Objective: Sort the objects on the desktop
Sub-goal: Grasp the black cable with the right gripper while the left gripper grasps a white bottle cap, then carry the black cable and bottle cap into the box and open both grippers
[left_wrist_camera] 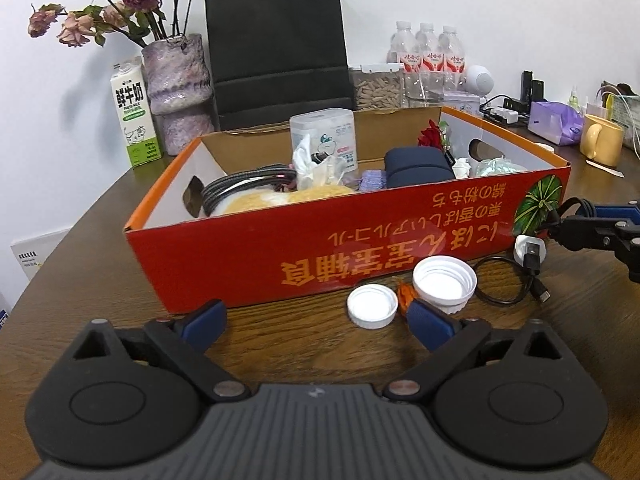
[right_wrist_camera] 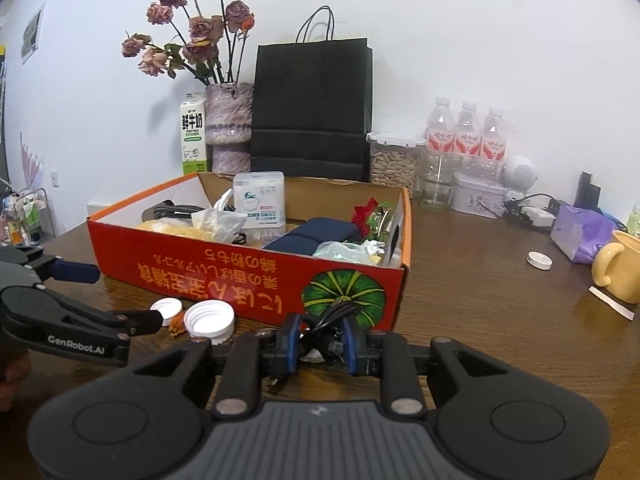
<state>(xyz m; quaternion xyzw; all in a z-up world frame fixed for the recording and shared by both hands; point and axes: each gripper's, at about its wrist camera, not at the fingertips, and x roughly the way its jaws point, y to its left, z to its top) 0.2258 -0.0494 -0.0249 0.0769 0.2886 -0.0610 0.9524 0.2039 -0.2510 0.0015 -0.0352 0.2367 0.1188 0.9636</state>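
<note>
Wooden table [left_wrist_camera: 100,264], red box [left_wrist_camera: 240,248] at centre.
Left gripper [left_wrist_camera: 316,320] spread wide, small cap [left_wrist_camera: 372,306] just ahead-right; right gripper [right_wrist_camera: 320,342] clamped on black cable [right_wrist_camera: 332,316].

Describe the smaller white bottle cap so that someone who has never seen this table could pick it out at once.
Find the big red cardboard box on the brown wooden table. On the table before its printed long side lie two white caps, open side up, with a small orange scrap between them. The smaller white cap is the one farther from the black cable; the larger cap lies next to the cable.
</note>
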